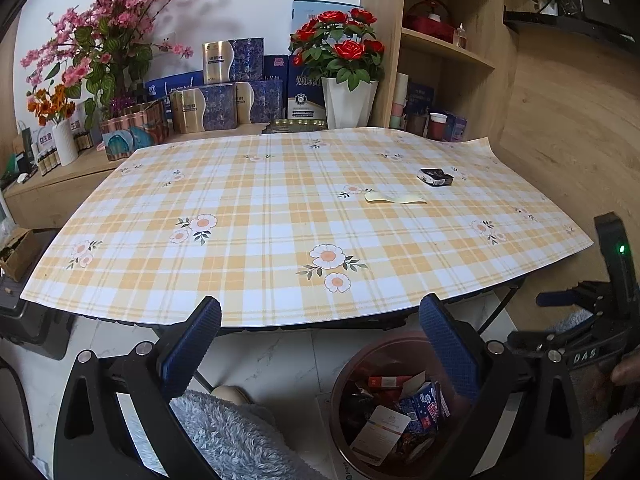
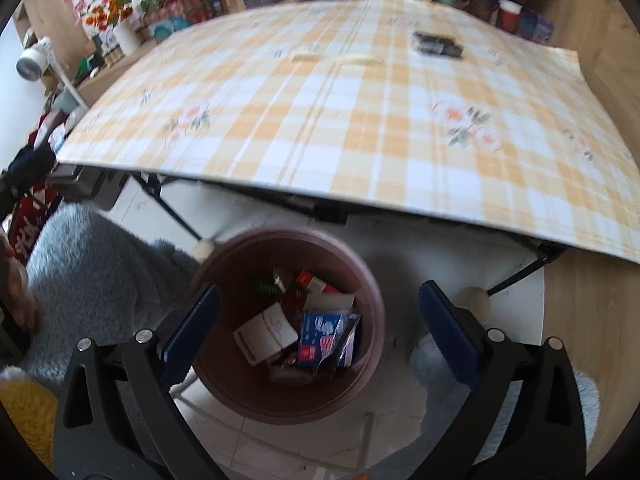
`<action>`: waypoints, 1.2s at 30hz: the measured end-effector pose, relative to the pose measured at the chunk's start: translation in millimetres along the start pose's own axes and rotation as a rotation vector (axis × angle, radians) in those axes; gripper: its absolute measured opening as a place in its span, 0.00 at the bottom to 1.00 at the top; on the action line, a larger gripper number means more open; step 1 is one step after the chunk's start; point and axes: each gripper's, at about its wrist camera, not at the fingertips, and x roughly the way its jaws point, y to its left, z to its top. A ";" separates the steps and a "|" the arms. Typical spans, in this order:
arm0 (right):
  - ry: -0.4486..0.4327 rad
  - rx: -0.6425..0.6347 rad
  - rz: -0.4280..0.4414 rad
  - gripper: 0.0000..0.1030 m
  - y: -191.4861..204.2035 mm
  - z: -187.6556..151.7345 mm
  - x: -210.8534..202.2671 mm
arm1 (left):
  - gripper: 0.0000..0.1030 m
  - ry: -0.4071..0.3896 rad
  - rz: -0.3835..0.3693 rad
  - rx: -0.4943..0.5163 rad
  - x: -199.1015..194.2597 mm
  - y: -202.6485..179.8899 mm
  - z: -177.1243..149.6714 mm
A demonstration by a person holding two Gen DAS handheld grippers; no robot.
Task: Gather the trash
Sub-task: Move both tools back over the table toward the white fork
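A dark reddish-brown trash bin (image 2: 370,292) stands on the floor under the table's front edge, holding several wrappers, cards and a blue packet (image 2: 326,338). It also shows in the left wrist view (image 1: 340,384). My right gripper (image 2: 320,328) is open and empty, right above the bin's mouth. My left gripper (image 1: 320,336) is open and empty, at the table's front edge, left of the bin. On the checked tablecloth (image 1: 260,216) lie a black crumpled packet (image 1: 435,176) and a pale yellow paper strip (image 1: 394,198); the right wrist view shows the packet (image 2: 436,46) and strip (image 2: 336,58) too.
Boxes, flower pots and a white vase (image 1: 348,104) stand behind the table. A wooden shelf unit (image 1: 448,48) with cups stands at the back right. The right gripper's body (image 1: 600,320) is at the table's right. Grey fluffy cloth (image 2: 100,264) lies left of the bin.
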 end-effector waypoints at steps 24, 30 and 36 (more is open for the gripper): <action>-0.143 0.072 -0.100 0.94 -55.7 45.9 -51.6 | 0.94 0.051 -0.025 -0.097 23.7 14.9 27.1; -0.165 0.096 -0.100 0.94 -70.7 53.5 -51.8 | 0.94 0.060 -0.053 -0.085 34.9 8.9 39.7; -0.166 0.104 -0.106 0.94 -82.2 64.1 -44.2 | 0.94 0.067 -0.079 -0.064 49.7 -1.9 53.9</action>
